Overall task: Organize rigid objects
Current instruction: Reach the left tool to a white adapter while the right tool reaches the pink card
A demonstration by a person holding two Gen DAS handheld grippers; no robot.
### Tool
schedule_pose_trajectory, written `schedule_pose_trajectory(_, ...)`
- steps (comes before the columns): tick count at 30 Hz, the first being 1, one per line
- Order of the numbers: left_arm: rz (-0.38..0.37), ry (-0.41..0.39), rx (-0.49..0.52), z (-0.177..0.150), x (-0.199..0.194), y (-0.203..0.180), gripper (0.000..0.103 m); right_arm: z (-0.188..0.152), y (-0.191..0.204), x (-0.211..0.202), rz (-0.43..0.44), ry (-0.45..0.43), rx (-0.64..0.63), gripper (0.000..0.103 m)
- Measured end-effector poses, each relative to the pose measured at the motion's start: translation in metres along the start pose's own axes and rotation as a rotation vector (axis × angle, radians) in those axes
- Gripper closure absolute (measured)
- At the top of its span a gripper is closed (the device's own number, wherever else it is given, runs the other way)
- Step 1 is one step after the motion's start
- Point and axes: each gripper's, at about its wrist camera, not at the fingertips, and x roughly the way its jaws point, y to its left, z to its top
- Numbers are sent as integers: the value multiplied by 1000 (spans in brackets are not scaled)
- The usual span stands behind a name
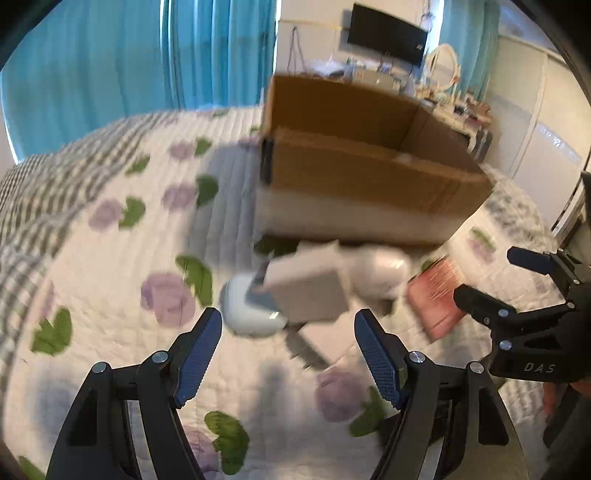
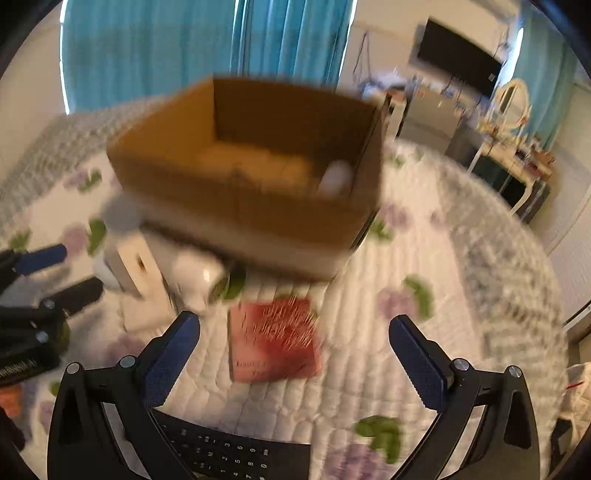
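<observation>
An open cardboard box (image 1: 369, 173) stands on the flowered quilt; in the right wrist view the box (image 2: 243, 206) holds a white rounded object (image 2: 336, 177). In front of it lie a white carton (image 1: 306, 291), a pale blue rounded object (image 1: 247, 310), a white rounded object (image 1: 380, 269) and a red flat box (image 1: 436, 295). My left gripper (image 1: 288, 347) is open and empty, just short of the carton. My right gripper (image 2: 295, 354) is open and empty around the red flat box (image 2: 273, 339). The right gripper also shows in the left wrist view (image 1: 491, 273), and the left in the right wrist view (image 2: 62, 269).
A black remote or keypad (image 2: 225, 450) lies under my right gripper. Both views are motion-blurred. Blue curtains (image 1: 140, 55) hang behind the bed. A dresser with a mirror (image 2: 509, 107) and a wall TV (image 1: 388, 33) stand at the far right.
</observation>
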Motion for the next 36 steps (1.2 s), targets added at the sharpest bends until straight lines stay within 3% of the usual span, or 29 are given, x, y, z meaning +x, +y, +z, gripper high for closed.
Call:
schedule_pose_trajectory(3,-1,37,-7,-7,11,2,26,-6,6,25,8,61,-34,1)
schedule_pose_trajectory(8,2,44,45,-14,13,-9,26,-9,14,45,22,92,-66,2)
schedule_pose_trajectory(13,-12,90,71,-21,21,-16,26,-14,20,59,-50,90,-99,16)
schedule_pose_trajectory(14,-19,98,70,-24,21,-17,26,-14,21,54,-60,74,-105,29)
schedule_pose_trajectory(15,-23,104,68,-26,22,-18,26,-15,21,50,-75,63,-109,32)
schedule_pose_trajectory(24,-55,94,93,-17,32,-32,26,-21,-14,21,-11,15,22,32)
schedule_pose_trajectory(29,-115,154,86,-12,55,-46,26,-19,-40,14,15,23,118,32)
schedule_pose_trajectory(31,-117,163,121,-14,57,-55,26,-18,-36,15,15,23,133,32)
schedule_pose_trajectory(34,-224,189,191,-23,47,-68,26,-20,-34,11,23,17,167,32)
schedule_pose_trajectory(36,-205,165,239,-26,42,-77,26,-18,-37,8,29,17,185,32)
